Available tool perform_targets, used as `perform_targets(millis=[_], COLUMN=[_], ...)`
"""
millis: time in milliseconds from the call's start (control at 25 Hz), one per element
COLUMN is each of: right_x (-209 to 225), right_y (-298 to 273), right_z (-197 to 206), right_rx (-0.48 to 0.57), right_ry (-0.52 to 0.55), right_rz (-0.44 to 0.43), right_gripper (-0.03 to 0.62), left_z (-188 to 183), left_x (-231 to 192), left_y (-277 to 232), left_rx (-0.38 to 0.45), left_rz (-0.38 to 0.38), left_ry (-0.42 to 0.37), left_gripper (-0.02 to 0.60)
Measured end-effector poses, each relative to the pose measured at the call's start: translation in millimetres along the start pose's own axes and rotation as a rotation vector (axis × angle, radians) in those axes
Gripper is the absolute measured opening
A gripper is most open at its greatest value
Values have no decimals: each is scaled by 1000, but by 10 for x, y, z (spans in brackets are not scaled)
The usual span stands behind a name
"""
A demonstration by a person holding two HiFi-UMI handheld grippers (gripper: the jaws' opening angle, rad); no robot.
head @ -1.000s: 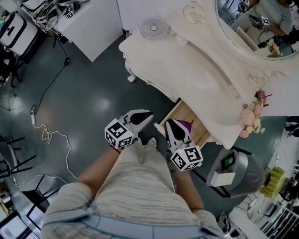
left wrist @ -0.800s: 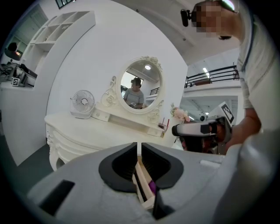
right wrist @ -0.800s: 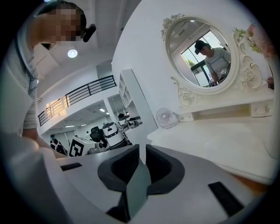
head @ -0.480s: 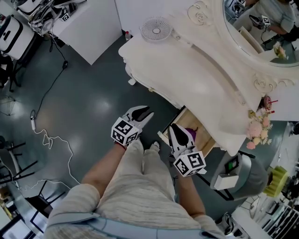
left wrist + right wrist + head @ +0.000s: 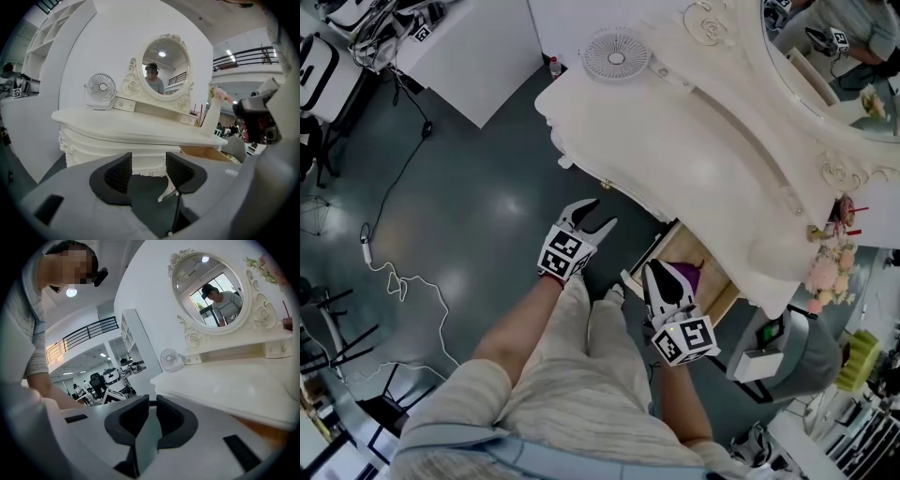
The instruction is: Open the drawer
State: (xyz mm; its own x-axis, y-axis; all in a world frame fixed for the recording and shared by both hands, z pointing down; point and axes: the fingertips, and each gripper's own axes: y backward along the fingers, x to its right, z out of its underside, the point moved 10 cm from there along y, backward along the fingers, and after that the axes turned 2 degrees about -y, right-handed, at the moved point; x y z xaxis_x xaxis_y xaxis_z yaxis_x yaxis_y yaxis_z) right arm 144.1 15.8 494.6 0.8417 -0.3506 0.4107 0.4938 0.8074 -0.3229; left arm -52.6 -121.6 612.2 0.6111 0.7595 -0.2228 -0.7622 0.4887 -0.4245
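The cream dressing table (image 5: 675, 141) has a wooden drawer (image 5: 705, 251) pulled out at its front right, with something purple (image 5: 691, 275) inside. My left gripper (image 5: 596, 216) hangs in front of the table's front edge, left of the drawer. Its jaws are opening with nothing between them, and in the left gripper view (image 5: 149, 168) they frame the table's carved skirt. My right gripper (image 5: 654, 270) is shut and empty over the drawer's near edge, partly hiding the purple thing. The drawer (image 5: 206, 152) shows to the right in the left gripper view.
A small white fan (image 5: 616, 53) stands on the tabletop's far left, an oval mirror (image 5: 834, 56) at its back and a vase of pink flowers (image 5: 827, 274) at the right. A grey bin (image 5: 778, 352) is right of the drawer. A cable (image 5: 394, 281) lies on the floor.
My left gripper has moved forward toward the table's front edge and its jaws have gone from shut to open. The right gripper has shifted a little by the open drawer.
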Motion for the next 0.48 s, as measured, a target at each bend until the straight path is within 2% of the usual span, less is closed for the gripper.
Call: perform_targets(millis=[480], right_x=[112], right_y=[-177], right_z=[13], right_rx=[-32], right_ry=[-23], right_rz=[9], right_gripper=[12], left_z=[164], left_x=[-411], left_y=[-507], left_rx=[-142], left_rz=[-49], left_ry=[-42], left_gripper=[232])
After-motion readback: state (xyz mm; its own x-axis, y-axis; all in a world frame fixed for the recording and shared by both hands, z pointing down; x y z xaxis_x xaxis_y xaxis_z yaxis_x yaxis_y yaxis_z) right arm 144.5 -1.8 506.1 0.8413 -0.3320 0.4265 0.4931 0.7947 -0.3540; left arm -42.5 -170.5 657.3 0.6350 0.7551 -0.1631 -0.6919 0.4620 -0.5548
